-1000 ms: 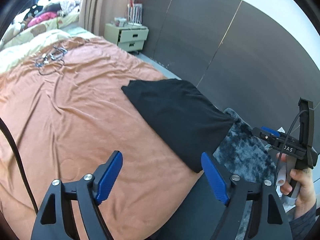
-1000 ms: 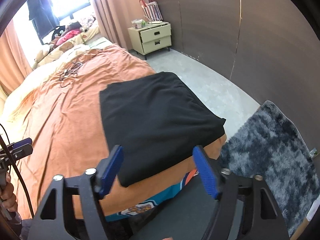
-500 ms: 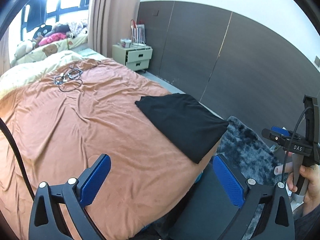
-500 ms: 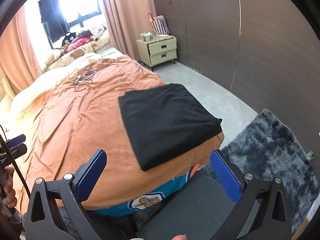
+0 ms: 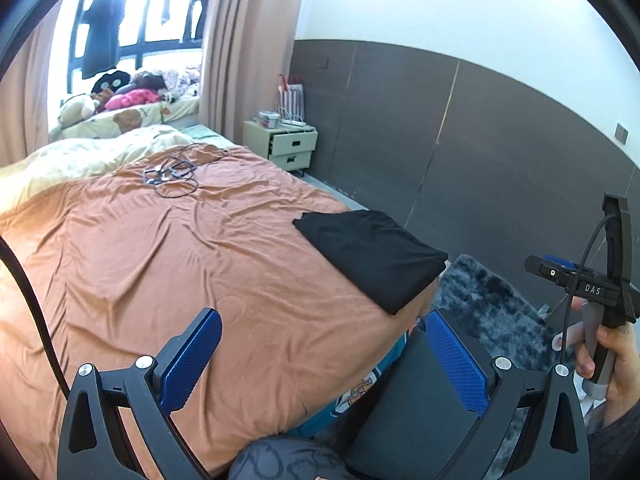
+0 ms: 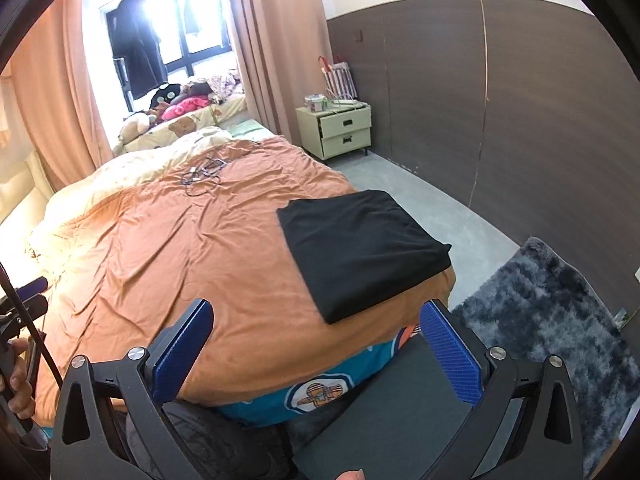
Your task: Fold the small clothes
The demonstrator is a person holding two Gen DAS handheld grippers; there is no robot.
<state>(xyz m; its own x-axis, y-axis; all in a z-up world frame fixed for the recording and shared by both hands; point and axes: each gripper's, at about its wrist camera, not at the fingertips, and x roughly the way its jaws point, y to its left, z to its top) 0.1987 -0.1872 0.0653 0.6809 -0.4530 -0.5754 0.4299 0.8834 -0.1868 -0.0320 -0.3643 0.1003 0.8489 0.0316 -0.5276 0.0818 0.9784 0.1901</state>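
Both your wrist cams looked forward and down from the foot of the bed point(image 5: 168, 264), set back from it. Left cam sat left, catching your right hand point(image 5: 612, 364) at frame right. Right cam faced the black folded cloth point(image 6: 360, 248) more squarely. Shared: bed, cloth, nightstand point(image 6: 340, 130), rug point(image 5: 492, 304), window point(image 6: 188, 36).

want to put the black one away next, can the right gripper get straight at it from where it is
Probably yes. The right gripper is open and empty, and the folded black garment lies ahead of it on the orange bedspread, nothing on top or between.
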